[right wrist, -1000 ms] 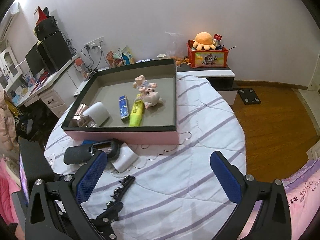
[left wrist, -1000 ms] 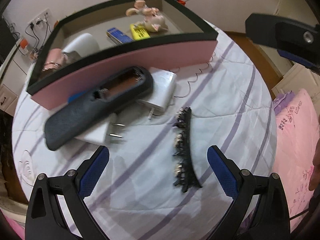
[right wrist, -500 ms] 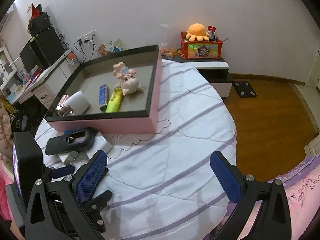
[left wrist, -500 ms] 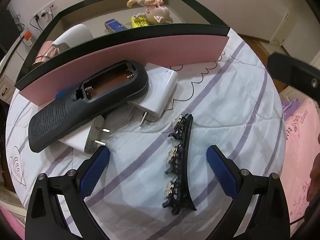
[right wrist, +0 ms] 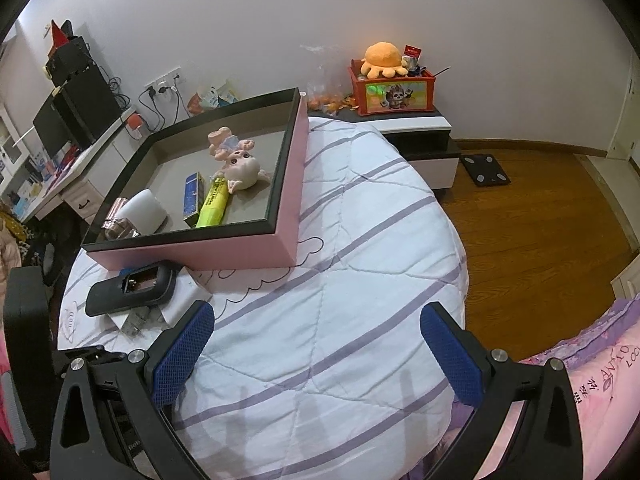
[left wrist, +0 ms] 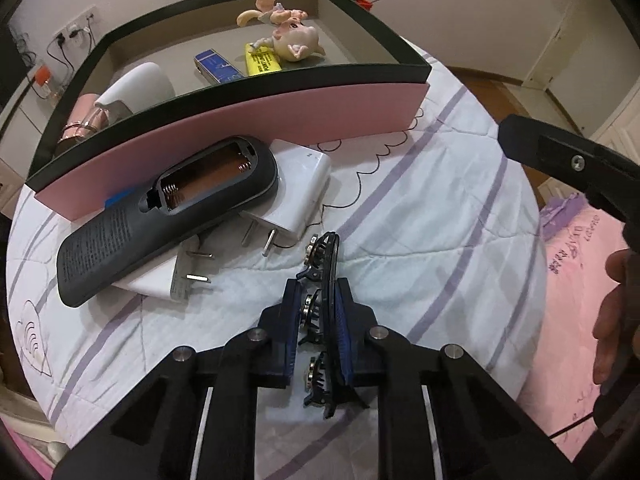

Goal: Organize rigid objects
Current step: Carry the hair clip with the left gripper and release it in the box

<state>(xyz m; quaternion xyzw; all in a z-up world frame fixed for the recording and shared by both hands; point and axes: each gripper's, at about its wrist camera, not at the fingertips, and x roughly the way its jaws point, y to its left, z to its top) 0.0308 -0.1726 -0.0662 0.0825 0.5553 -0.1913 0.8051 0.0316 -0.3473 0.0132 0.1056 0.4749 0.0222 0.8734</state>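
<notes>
With several items already in the pink box [left wrist: 248,120], the left tool [left wrist: 318,320] pinches the hair clip [left wrist: 326,276] on the bed [left wrist: 420,216], the right tool [right wrist: 316,344] spread empty, remote [left wrist: 160,216] and chargers [left wrist: 300,188] left.

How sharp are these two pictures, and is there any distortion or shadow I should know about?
Left wrist view: sharp, but the fisheye bows the pink box's straight front wall into an arc; corners are black.
Right wrist view: also sharp and evenly lit, with soft finger-like shadows on the striped quilt just ahead of the right gripper.
</notes>
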